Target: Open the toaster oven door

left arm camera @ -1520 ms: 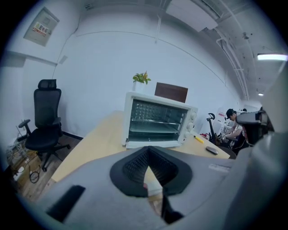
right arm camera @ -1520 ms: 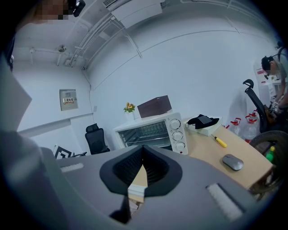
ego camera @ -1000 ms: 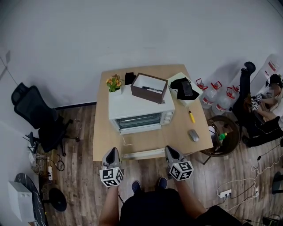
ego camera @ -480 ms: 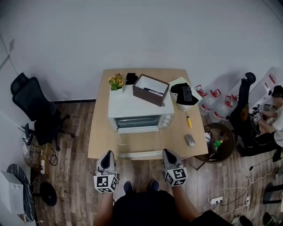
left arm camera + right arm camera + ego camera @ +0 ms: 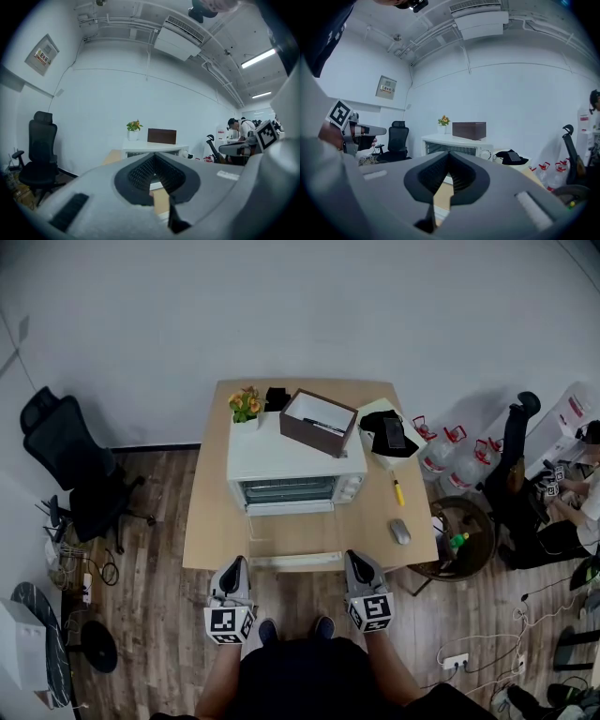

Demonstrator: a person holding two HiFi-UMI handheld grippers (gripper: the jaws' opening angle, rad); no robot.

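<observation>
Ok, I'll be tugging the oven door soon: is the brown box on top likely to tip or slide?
Probably not tip: the brown box is low, wide and flat on the toaster oven. It looks open and light, so a jerk might slide it.

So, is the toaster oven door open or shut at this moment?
Shut. In the head view the door sits flush against the front of the toaster oven, with no gap and nothing folded down over the table.

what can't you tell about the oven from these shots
Oven door handle: jaws cover it in both gripper views; tiny in head view.
Knob markings: too small in every view.
Oven interior: too small and dim behind the glass, all views.
</observation>
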